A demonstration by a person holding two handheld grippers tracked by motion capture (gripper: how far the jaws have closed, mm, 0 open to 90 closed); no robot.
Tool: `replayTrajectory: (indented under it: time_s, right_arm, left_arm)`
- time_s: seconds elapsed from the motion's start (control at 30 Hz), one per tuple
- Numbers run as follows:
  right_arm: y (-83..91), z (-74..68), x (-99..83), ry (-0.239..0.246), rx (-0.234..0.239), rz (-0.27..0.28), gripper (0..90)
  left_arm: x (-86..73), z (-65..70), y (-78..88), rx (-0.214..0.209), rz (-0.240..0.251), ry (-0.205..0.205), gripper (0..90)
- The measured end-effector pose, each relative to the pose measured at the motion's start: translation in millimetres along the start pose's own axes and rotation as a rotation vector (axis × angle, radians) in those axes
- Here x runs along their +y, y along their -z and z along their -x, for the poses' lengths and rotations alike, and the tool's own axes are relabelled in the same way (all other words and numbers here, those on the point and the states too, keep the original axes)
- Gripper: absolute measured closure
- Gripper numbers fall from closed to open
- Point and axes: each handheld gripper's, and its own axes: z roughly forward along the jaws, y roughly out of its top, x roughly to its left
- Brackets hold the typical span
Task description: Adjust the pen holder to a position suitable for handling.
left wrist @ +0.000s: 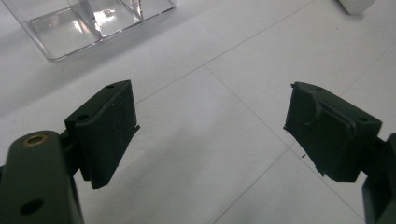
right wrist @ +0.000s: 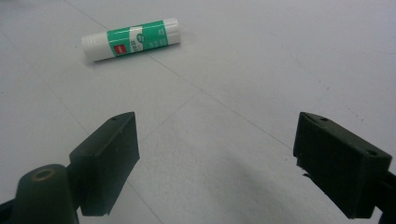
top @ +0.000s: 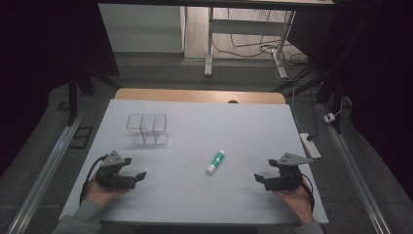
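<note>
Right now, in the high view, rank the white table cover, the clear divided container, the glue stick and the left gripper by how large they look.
1. White table cover, by far.
2. Clear divided container and left gripper: too alike to separate, and the gripper sits nearer the camera.
3. Glue stick, smallest.

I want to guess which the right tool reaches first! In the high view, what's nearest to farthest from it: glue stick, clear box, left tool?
1. Glue stick, just left of the right tool, mid-table.
2. Left tool, across the table's near edge.
3. Clear box, far left, farther back.
</note>
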Motion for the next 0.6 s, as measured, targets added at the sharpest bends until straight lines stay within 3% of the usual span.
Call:
replayTrajectory:
  time_s: [0.6]
  right_arm:
    - [-0.4,-0.5,0.8,0.002,-0.003,-0.002,14.2]
  left_arm:
    - [0.7,-3.1,4.5,0.013,0.019,0.004,17.0]
